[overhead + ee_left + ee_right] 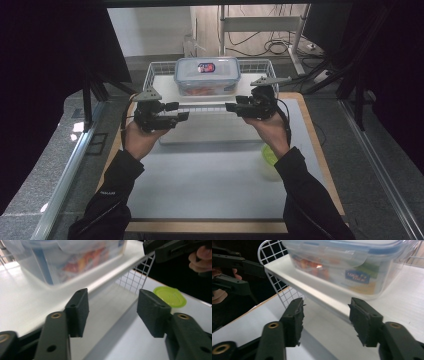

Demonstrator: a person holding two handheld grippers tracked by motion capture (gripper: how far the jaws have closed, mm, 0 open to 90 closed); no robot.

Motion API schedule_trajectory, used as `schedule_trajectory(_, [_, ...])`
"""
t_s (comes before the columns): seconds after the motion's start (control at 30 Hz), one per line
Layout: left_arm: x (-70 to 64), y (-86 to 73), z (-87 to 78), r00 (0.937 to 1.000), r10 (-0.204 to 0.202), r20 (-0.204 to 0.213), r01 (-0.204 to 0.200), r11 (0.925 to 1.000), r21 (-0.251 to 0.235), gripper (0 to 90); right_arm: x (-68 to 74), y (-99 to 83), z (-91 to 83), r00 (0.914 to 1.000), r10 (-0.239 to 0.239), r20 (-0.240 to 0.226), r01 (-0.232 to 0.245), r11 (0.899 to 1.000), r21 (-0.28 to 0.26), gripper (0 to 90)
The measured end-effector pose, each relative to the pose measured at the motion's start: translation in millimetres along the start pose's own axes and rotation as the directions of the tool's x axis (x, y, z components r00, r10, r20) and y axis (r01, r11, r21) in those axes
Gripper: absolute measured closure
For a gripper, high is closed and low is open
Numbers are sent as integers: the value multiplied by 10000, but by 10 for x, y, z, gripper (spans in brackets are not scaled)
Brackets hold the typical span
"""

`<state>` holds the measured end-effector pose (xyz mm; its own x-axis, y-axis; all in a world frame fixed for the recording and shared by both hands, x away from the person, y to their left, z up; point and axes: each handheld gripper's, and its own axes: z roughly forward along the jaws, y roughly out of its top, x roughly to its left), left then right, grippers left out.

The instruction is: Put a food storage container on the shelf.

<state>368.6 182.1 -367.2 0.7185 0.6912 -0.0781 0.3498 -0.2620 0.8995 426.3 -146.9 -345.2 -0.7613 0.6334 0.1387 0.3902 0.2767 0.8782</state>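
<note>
A clear plastic box with a blue-rimmed lid (207,75) stands on the white floor of a wire basket (152,70) at the back of the table; colourful contents show through its walls. My left gripper (178,111) hovers open at the basket's front left, pointing right. My right gripper (231,107) hovers open at the front right, pointing left. In the left gripper view the open left gripper (112,310) has the box (62,260) beyond it. In the right gripper view the open right gripper (325,320) faces the box (344,265). Nothing lies between either pair of jaws.
A lime-green round lid (270,155) lies on the grey mat (200,185) by the right forearm, also seen as the green lid (170,296). The basket's wire wall (279,292) stands beside the grippers. Cables and a shelf frame lie behind the table.
</note>
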Motion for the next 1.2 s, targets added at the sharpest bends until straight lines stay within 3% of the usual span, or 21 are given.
schedule_trajectory(0.33, [-188, -303, -51, 9995, 219, -207, -214, 9994, 280, 259, 139, -249, -99, 9985, -540, 50, 540, 9985, 62, 258])
schedule_trajectory(0.67, [-324, -574, -74, 10000, -2, -89, 5, 9994, 337, 174, 248, -574, -183, 9937, -1106, 162, 1103, 9937, 193, 126])
schedule_trajectory(1.0, [-453, -863, -65, 9999, 133, -61, -130, 9985, 526, 65, 289, -871, -241, 9932, -1144, 234, 1133, 9925, 464, 65])
schedule_trajectory(1.2, [-529, -1066, -88, 9974, 510, -502, -473, 9962, 727, 28, 315, -1045, -280, 9945, -1001, 310, 979, 9930, 661, 52])
